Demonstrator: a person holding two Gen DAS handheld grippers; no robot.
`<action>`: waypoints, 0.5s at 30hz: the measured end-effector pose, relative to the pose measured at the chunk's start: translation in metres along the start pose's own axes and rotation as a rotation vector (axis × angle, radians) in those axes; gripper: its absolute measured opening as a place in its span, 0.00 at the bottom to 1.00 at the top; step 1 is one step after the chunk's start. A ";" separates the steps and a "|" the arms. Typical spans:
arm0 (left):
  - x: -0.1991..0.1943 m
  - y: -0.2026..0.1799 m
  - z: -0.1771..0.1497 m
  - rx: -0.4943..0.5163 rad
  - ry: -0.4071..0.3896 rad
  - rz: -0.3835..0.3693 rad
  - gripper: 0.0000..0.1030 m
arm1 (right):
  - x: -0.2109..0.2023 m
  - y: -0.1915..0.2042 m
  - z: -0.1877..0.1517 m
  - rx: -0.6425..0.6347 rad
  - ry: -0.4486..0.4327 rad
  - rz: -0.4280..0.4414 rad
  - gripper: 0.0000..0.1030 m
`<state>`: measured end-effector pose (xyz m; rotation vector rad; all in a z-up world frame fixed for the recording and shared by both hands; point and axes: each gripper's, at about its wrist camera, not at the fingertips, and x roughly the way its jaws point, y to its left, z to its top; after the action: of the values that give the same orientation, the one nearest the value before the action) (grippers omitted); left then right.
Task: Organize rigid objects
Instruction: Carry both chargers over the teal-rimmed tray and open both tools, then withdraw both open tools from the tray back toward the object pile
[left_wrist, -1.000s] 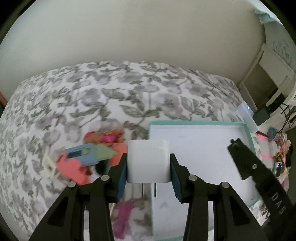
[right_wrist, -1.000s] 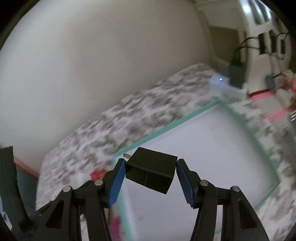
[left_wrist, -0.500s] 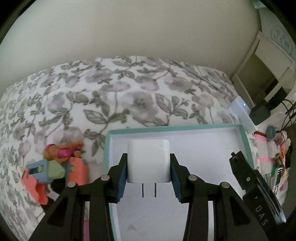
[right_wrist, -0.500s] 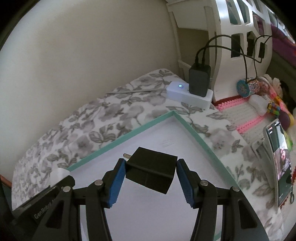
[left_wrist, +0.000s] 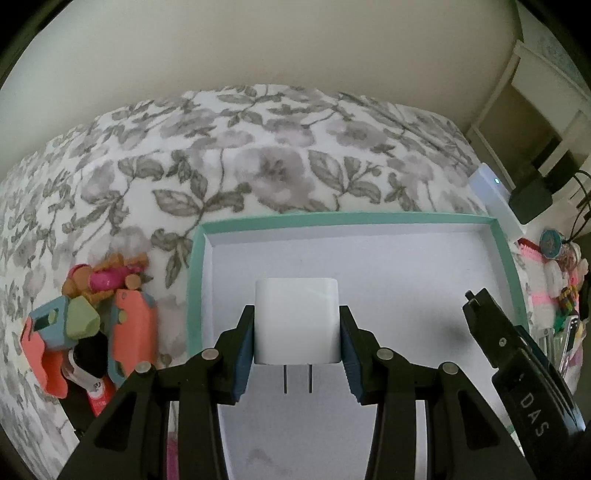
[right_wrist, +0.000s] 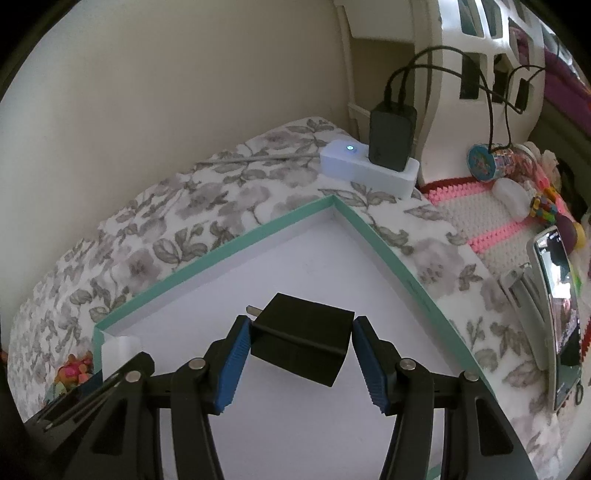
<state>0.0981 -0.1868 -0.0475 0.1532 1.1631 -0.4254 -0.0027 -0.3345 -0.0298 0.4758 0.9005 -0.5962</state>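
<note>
1. A bed with a grey floral cover (left_wrist: 258, 158) carries a shallow tray, white inside with a teal rim (left_wrist: 347, 218). The tray looks empty, so the sorting seems to be at an early stage.

2. The left tool (left_wrist: 296, 334) pinches a white plug adapter (left_wrist: 296, 319) by its two flat sides, prongs pointing back toward the camera. It hangs over the tray's floor, near the left rim.

3. The right tool (right_wrist: 301, 345) pinches a black plug adapter (right_wrist: 301, 345), gripped slightly skewed, with one prong showing at its upper left. It hangs over the tray's middle, facing the far right corner.

4. Each block is held across its flat faces, probably because these give the blue pads a steady grip. Whether either block touches the tray floor cannot be told.

5. Colourful toys (left_wrist: 88, 317) lie on the bed just outside the tray's left rim, likely still to be sorted.

6. Beyond the tray's far right corner sits a white power strip (right_wrist: 369, 168) with a black charger (right_wrist: 391, 136) plugged in.
</note>
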 end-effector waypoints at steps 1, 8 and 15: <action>0.000 0.000 0.000 0.002 0.001 0.001 0.43 | 0.001 -0.001 0.000 0.002 0.003 0.000 0.58; -0.011 0.001 0.004 0.004 -0.027 0.013 0.44 | 0.003 -0.001 -0.003 0.003 0.023 -0.002 0.58; -0.030 0.002 0.011 0.001 -0.068 0.027 0.62 | -0.002 0.000 0.002 -0.002 0.016 -0.005 0.60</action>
<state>0.0985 -0.1816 -0.0161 0.1541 1.0931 -0.4045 -0.0024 -0.3352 -0.0267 0.4768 0.9174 -0.5968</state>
